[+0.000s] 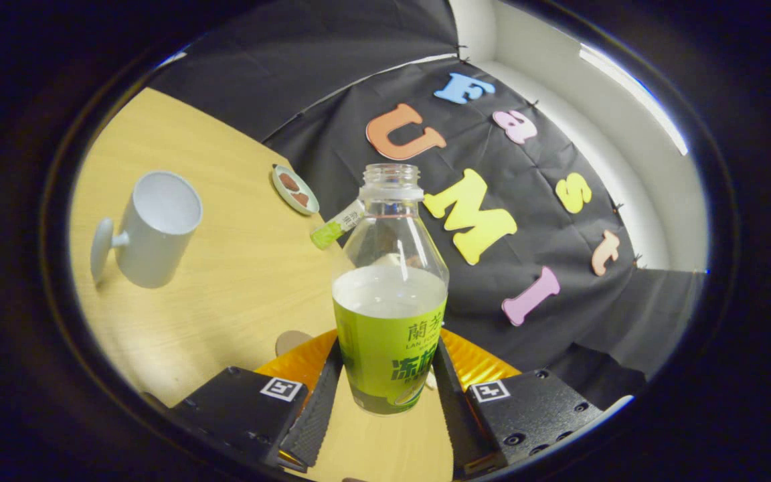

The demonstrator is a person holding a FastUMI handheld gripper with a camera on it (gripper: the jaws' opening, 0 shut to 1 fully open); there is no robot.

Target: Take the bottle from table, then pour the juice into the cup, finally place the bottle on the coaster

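Wooden desk: your gripper clamps the uncapped bottle low — tilting early spills juice short of the cup.

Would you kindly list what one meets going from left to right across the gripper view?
Cup → coaster → small green-tipped tube → bottle, gripped between the fingers of the hand-held gripper.

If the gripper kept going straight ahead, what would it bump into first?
Nothing new right away: the gripper already has the open juice bottle between its fingers, apparently pressed on both sides. Beyond it, probably the black cloth wall; depth is unclear.
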